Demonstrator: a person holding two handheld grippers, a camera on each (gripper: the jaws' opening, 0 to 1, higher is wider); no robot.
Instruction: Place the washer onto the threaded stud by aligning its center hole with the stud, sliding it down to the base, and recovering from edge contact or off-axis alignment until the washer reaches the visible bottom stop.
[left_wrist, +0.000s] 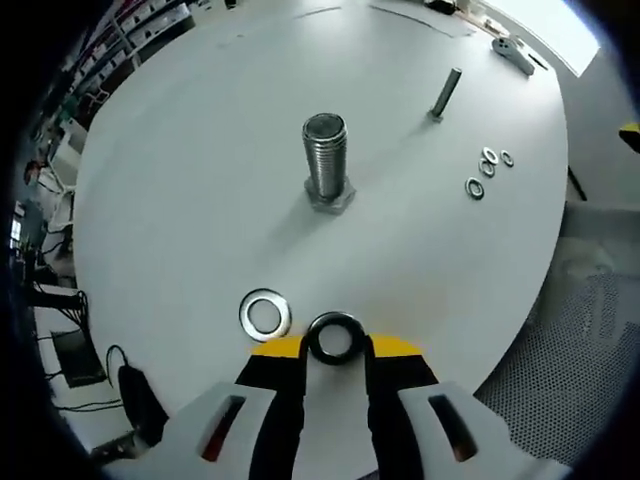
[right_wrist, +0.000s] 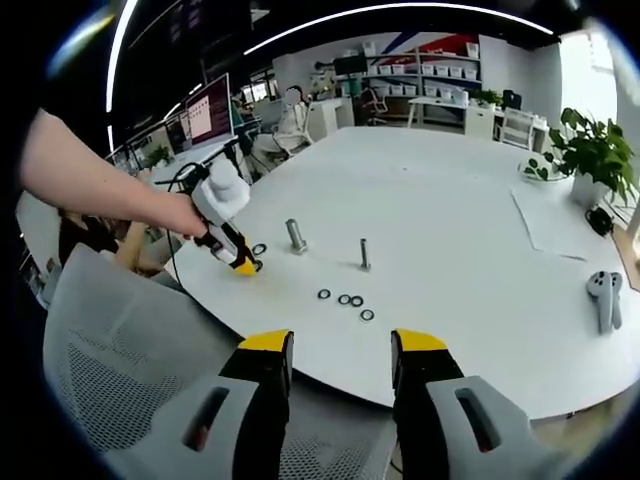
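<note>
Left gripper (left_wrist: 335, 345) has its yellow-tipped fingers (left_wrist: 283, 352) pinching a dark washer (left_wrist: 334, 338) by its edges, held flat just above the white worktop (left_wrist: 200, 180). Right beside it, lying loose on the worktop, is a shiny silver washer (left_wrist: 265, 314). Further out stands the big threaded stud (left_wrist: 326, 158), upright on its hex base, well apart from the held washer, so nothing's on the stud yet. Past that there's a thinner bolt (left_wrist: 445, 94) standing up, and three small washers (left_wrist: 488, 168) in a loose cluster off to the side.

In the right gripper view, the right gripper (right_wrist: 341, 350) has its fingers (right_wrist: 268, 352) spread wide with nothing between them, hanging off the worktop edge above a grey mesh chair (right_wrist: 110, 370). A person's hand (right_wrist: 180, 212) holds the left gripper over by the stud. There's also a potted plant (right_wrist: 590, 150) and a white controller (right_wrist: 603, 293) at the far side.
</note>
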